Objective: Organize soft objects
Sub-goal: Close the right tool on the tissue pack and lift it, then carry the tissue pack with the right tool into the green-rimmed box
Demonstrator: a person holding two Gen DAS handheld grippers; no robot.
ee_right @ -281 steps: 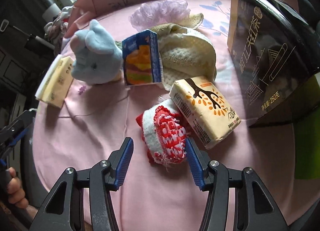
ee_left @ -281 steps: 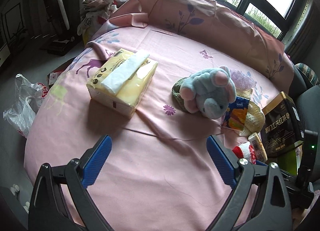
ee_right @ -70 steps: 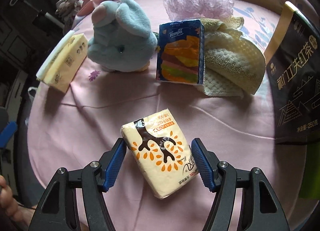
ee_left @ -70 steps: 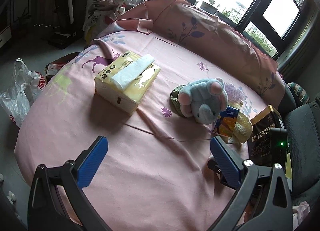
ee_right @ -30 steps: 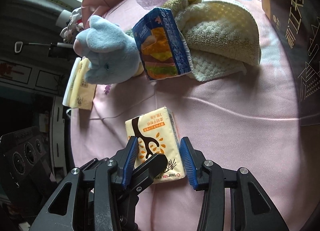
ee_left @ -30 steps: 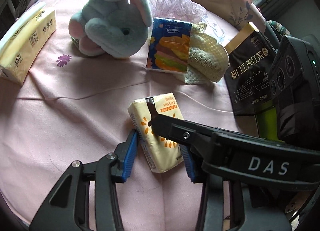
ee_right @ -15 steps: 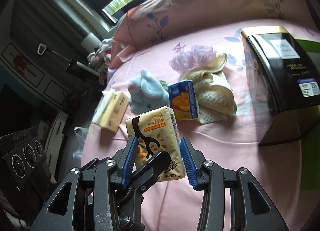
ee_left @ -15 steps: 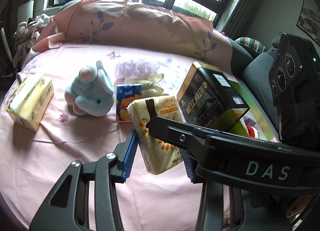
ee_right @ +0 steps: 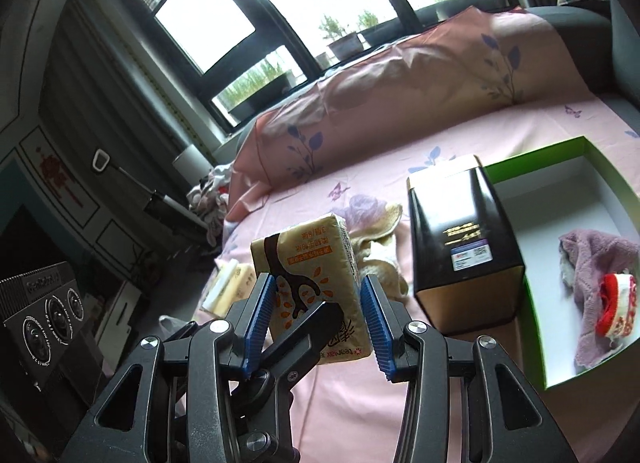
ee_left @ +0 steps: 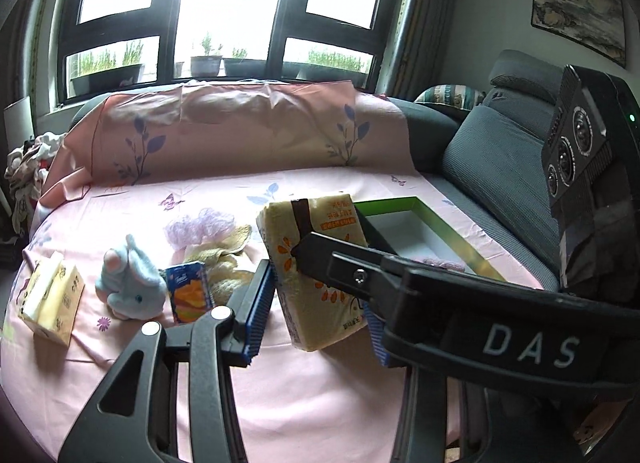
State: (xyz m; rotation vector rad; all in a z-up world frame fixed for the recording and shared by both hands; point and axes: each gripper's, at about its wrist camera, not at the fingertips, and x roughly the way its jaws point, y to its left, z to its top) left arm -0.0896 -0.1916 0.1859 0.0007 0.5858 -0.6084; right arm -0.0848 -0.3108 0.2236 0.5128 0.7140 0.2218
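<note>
The yellow tissue pack (ee_right: pixel 316 295) was gripped from both sides at once, held up off the pink sheet (ee_left: pixel 304 395). The right gripper (ee_right: pixel 316 323) was narrowed onto it, its blue pads (ee_right: pixel 372 319) pressed against the pack's two side faces. The left gripper (ee_left: pixel 316 315) was likewise clamped on the same pack (ee_left: pixel 320 271), one blue pad (ee_left: pixel 258 315) flat against its near side; the other pad was mostly hidden behind the right gripper's black finger, which crossed the left wrist view.

Just beyond the pack, to the right of the right gripper, a black and gold carton (ee_right: pixel 460 243) was seen standing on the sheet. Further right lay the green-rimmed box (ee_right: pixel 536 167), open, with a mauve knitted cloth (ee_right: pixel 592 263) and a red-and-white item (ee_right: pixel 616 299) inside it.

Ahead and left of the left gripper, a small blue tissue packet (ee_left: pixel 188 295) was seen upright, with a cream towel (ee_left: pixel 224 259) behind it and a pale blue plush elephant (ee_left: pixel 130 287) beside it. Further left still sat a large yellow tissue pack (ee_left: pixel 52 303). A lilac frilled item (ee_left: pixel 200 223) was noted beyond the towel, near the pink-covered backrest (ee_left: pixel 240 131).
</note>
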